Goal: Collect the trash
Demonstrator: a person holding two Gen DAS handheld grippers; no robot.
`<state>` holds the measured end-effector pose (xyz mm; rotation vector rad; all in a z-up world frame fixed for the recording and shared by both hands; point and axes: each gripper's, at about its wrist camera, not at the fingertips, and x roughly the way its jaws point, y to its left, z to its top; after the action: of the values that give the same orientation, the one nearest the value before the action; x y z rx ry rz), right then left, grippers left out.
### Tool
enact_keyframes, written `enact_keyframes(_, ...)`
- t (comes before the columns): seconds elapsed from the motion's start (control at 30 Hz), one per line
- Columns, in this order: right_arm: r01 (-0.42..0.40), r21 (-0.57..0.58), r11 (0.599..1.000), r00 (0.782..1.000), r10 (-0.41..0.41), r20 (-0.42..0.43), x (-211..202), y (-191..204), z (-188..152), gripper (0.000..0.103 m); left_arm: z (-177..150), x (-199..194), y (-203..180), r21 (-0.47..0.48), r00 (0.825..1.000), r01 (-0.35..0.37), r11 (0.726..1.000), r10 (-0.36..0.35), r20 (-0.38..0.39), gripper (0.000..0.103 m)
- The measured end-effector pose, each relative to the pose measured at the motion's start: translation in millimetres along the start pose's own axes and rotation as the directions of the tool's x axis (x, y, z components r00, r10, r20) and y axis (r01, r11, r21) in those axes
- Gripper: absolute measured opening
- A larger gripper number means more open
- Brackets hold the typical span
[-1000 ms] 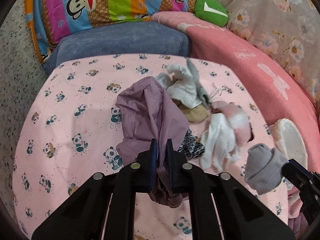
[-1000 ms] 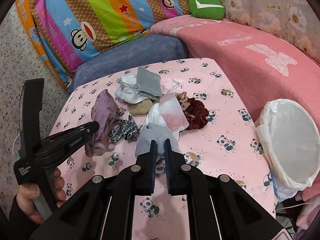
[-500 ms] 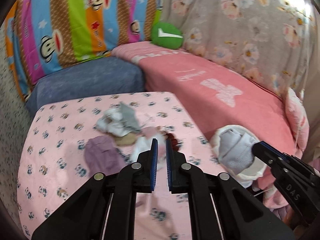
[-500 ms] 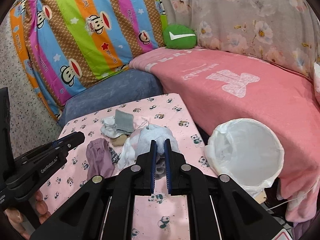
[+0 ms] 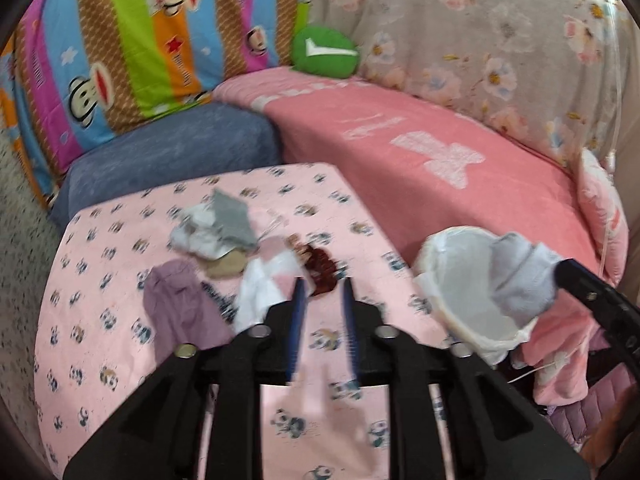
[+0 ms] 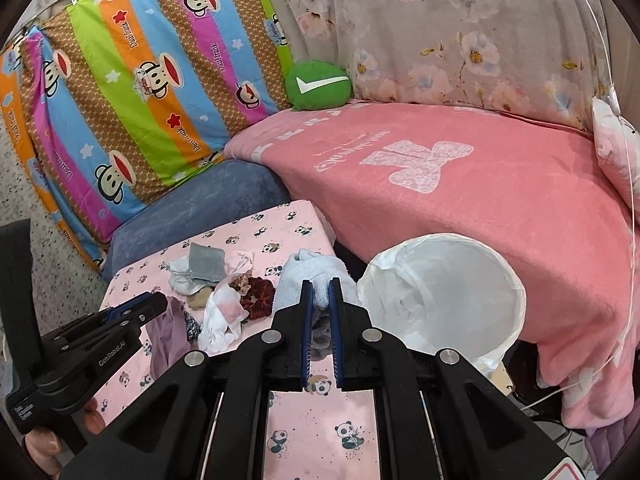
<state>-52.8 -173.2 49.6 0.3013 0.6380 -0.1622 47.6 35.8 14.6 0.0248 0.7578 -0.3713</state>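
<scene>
My right gripper is shut on a pale grey sock. In the left wrist view that sock hangs from the right gripper over the white-lined bin, which stands at the table's right edge. My left gripper hovers above the panda-print table; its jaws are opening and nothing is between them. Below it lie a purple cloth, a white and pink sock, a dark red scrunchie and a grey and white sock heap.
A pink blanket covers the seat behind the bin. A blue cushion, a striped monkey-print cushion and a green pillow stand at the back. A thin white cord hangs at the right.
A second ago my left gripper was shut on the purple cloth; that cloth now lies on the table and the jaws have parted. Both grippers rose and swung right, the right one carrying the sock to the bin.
</scene>
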Motion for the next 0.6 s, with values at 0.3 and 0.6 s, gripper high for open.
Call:
enact_keyframes(0.3,-0.066,-0.006,0.998,0.994,0.065,-0.086,42,28,-18,0.009,-39,31,76,-0.074,0.984,-0.160,0.984,0.153,-0.092,0.086)
enact_keyframes(0.6,-0.099,-0.029,0.995,0.984,0.093,-0.151,70,54,-34,0.009,-81,64,101,-0.149,0.962,-0.149,0.978,0.109,-0.250,0.086)
